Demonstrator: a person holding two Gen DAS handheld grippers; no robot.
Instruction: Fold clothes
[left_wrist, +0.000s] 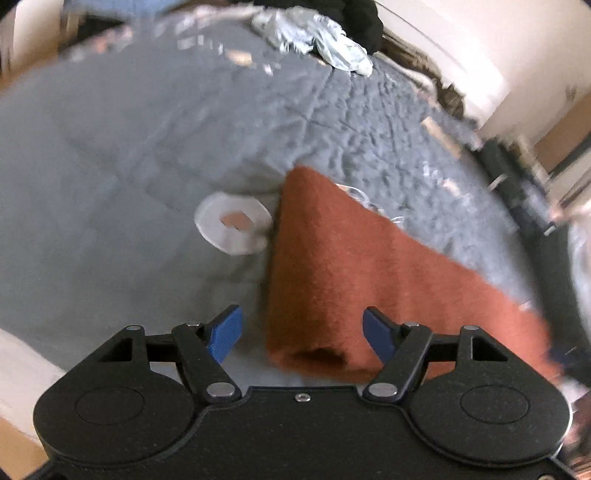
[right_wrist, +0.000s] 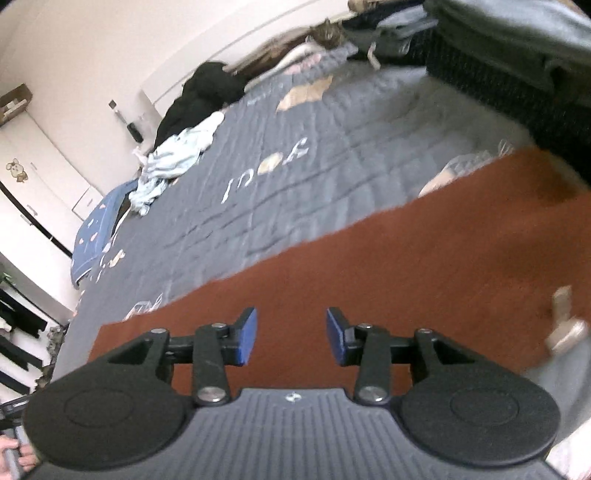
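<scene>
rust cloth (right_wrist: 388, 266) blurred, cut off right

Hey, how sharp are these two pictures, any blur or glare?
Left wrist view: the grey bedspread and the far edges smear with motion blur, while the rust-coloured garment is sharper. Right wrist view: that garment is soft and streaked; the wall is washed out. Both bend, fisheye-style.

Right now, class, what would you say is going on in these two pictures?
A person is folding laundry on a bed with a handheld gripper in each hand. A rust-coloured garment lies on the grey quilt, one end showing a tube-like opening. The left gripper and the right gripper both hover at it with jaws open, gripping nothing. A crumpled pale garment and a black one wait at the far edge.
</scene>
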